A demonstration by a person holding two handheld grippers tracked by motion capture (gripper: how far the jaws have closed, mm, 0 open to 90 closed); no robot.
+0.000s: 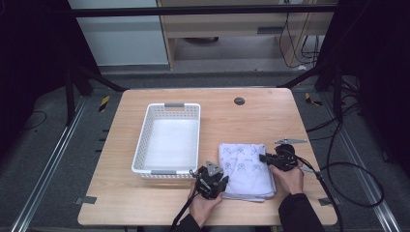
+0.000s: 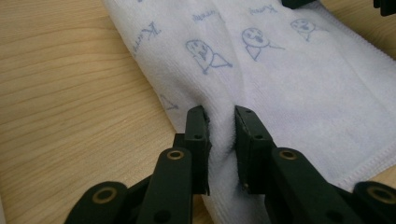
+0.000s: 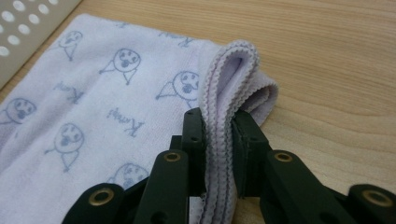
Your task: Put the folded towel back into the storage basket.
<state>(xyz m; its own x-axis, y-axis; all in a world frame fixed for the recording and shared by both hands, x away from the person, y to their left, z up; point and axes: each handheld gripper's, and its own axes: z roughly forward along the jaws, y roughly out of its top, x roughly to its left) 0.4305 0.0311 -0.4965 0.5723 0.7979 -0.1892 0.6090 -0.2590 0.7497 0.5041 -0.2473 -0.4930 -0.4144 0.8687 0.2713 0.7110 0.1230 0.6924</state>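
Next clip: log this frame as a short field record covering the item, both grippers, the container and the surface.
item: folded white towel with a blue cartoon print, lying flat
left gripper: shut on the towel, pinching a fold at its near left edge
right gripper: shut on the towel, clamping stacked hemmed edges at the right side
container: white perforated basket, left of the towel
surface: wooden table

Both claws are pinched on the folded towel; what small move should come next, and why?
Probably lift both together. The left claw and right claw each clamp a bunched edge of the towel, which lies on the table beside the white basket.
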